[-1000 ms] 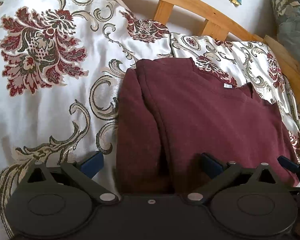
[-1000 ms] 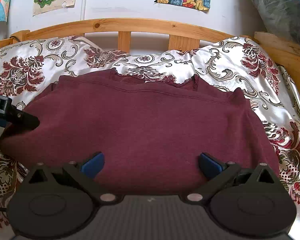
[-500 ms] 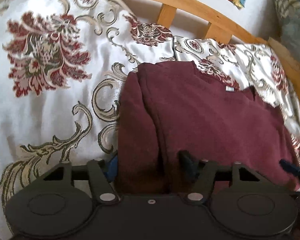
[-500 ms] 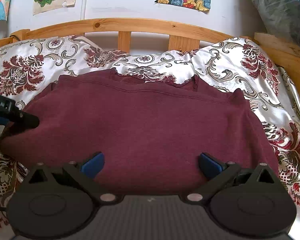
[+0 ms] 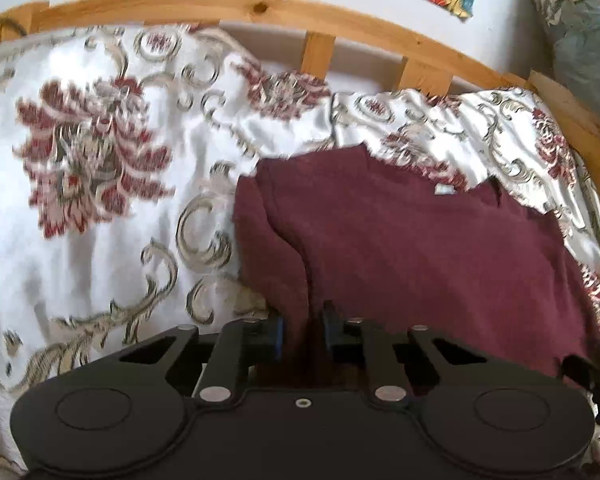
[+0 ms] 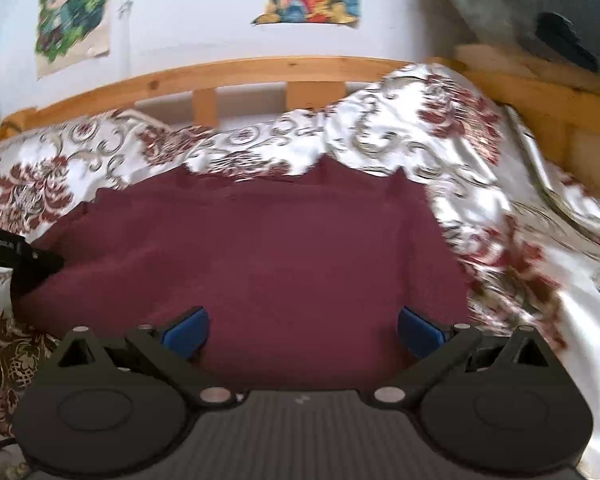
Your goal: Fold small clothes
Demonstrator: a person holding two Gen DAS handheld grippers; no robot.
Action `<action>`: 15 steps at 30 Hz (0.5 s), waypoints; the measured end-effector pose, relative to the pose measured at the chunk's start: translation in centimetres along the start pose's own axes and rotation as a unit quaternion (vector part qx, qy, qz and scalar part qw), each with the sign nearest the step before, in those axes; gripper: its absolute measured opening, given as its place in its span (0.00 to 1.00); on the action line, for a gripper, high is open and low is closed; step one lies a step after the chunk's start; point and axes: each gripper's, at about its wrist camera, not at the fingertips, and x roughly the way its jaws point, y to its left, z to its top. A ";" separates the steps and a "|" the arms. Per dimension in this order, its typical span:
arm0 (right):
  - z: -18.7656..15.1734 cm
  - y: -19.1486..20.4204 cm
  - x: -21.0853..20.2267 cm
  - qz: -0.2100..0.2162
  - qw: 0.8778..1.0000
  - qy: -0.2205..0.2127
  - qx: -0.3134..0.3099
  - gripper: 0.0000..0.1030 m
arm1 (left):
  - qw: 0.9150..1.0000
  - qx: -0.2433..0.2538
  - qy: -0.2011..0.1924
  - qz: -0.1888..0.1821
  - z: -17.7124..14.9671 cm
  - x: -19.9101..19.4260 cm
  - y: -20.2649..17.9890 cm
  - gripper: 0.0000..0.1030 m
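**Left wrist view: sweater edge pinched, right gripper wide open**

Left wrist view shows the left gripper (image 5: pixel 303 326) with its jaws having just been closing, and a fold of the maroon sweater (image 5: pixel 420 248) sits between the blue pads, which press on it from both sides. The pinched part is the near left edge of the sweater, where a folded-in sleeve (image 5: pixel 268 248) forms a thick ridge. The sweater lies spread on a white bedspread (image 5: pixel 100 240) with red flowers and gold scrolls, its neckline toward the wooden headboard (image 5: pixel 260 6). A small white label (image 5: pixel 443 189) shows at the collar.

From the right wrist view, the right gripper (image 6: pixel 302 326) has its jaws spread wide apart above the near edge of the sweater (image 6: pixel 280 248); the picture is blurred, so whether the pads (image 6: pixel 186 326) touch the cloth is hard to tell. At the left edge, part of the left gripper (image 6: pixel 16 250) reaches the sweater's corner. Colourful pictures (image 6: pixel 74 12) hang on the wall behind the headboard.
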 end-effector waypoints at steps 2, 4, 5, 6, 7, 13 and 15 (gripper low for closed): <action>-0.1 -1.1 -0.6 -0.007 1.000 -0.005 0.010 1.00 | 1.000 0.017 -0.008 0.002 1.1 -0.5 -1.3 0.16; -0.2 -2.2 -1.0 -0.012 1.000 -0.008 0.017 1.00 | 0.999 0.043 -0.021 -0.005 2.3 -1.2 -3.0 0.16; -0.2 -2.7 -1.1 -0.014 1.000 -0.009 0.019 1.00 | 0.998 0.059 -0.029 -0.010 2.9 -1.6 -4.0 0.15; -0.2 -3.1 -1.2 -0.014 1.000 -0.010 0.019 1.00 | 0.996 0.075 -0.035 -0.015 3.6 -1.9 -5.0 0.15; -0.1 -3.5 -1.3 -0.015 1.000 -0.012 0.017 1.00 | 0.994 0.095 -0.041 -0.022 4.2 -2.3 -6.3 0.15; -0.1 -5.9 -2.1 -0.040 0.999 -0.028 0.003 1.00 | 0.981 0.172 -0.052 -0.077 6.3 -2.9 -14.3 0.15; -0.1 -6.9 -2.4 -0.052 0.998 -0.031 0.009 1.00 | 0.976 0.187 -0.050 -0.095 6.1 -2.4 -16.7 0.15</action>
